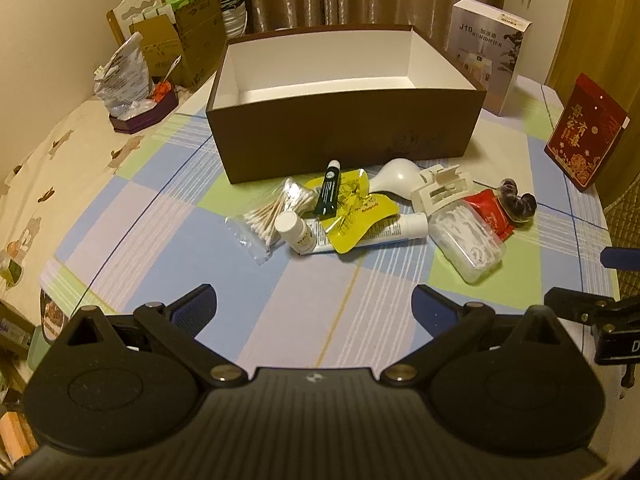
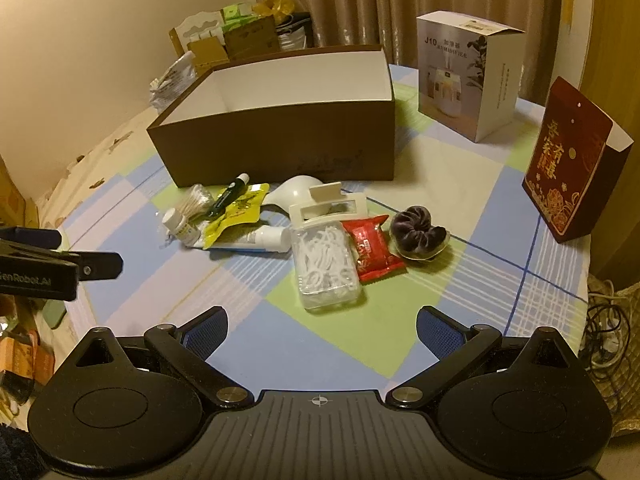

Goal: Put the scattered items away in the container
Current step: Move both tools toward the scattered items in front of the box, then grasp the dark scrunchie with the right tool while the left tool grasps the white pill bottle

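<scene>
An open brown box (image 1: 344, 136) (image 2: 280, 148) with a white, empty inside stands on the checked tablecloth. In front of it lies a heap: a bag of cotton swabs (image 1: 276, 212) (image 2: 194, 202), a small white bottle (image 1: 296, 232) (image 2: 180, 224), a dark green tube (image 1: 330, 194) (image 2: 230, 194), a yellow pouch (image 1: 356, 212) (image 2: 236, 214), a white tube (image 1: 400, 228) (image 2: 264, 238), a white hair claw (image 1: 440, 192) (image 2: 328, 204), a clear floss-pick box (image 1: 468, 240) (image 2: 324, 268), a red packet (image 1: 492, 212) (image 2: 374, 248) and a dark scrunchie (image 1: 518, 200) (image 2: 418, 236). My left gripper (image 1: 314, 308) and right gripper (image 2: 322, 330) hover open, short of the heap, holding nothing.
A white humidifier carton (image 1: 488, 56) (image 2: 468, 76) and a red gift bag (image 1: 584, 132) (image 2: 572, 164) stand at the right. Cardboard boxes (image 1: 180, 44) and a purple tray (image 1: 144, 114) crowd the back left. A white rounded object (image 1: 396, 178) lies behind the claw.
</scene>
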The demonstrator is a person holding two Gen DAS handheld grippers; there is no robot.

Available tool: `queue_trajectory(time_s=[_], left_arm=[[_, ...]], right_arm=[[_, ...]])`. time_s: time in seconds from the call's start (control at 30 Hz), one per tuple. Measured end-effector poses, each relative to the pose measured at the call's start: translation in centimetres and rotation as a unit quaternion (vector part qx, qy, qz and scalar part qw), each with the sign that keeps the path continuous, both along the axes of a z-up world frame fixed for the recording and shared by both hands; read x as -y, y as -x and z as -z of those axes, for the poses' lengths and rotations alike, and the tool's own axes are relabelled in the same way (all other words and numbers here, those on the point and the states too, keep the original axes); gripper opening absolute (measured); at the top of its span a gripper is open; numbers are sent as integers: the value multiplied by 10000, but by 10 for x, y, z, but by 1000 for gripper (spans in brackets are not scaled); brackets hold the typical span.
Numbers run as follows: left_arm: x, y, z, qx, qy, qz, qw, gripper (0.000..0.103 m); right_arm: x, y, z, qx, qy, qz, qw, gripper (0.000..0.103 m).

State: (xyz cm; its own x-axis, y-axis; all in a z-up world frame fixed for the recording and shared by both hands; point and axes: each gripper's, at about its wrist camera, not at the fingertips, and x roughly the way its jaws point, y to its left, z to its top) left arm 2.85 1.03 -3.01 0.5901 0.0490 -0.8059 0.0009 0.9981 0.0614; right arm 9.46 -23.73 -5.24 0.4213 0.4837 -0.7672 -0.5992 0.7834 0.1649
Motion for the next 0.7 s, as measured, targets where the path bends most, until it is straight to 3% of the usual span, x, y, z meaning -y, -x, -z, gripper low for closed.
queue_trajectory(time_s=[0.47,0.7], left_arm=[[-11,-10,10,130,135,276,9994,97],[-13,-21,17,108,218,511,9984,85]], right_arm=[[11,-22,3,212,-211,14,9996,103],[13,-38,8,250,-343,-355,9985,103]])
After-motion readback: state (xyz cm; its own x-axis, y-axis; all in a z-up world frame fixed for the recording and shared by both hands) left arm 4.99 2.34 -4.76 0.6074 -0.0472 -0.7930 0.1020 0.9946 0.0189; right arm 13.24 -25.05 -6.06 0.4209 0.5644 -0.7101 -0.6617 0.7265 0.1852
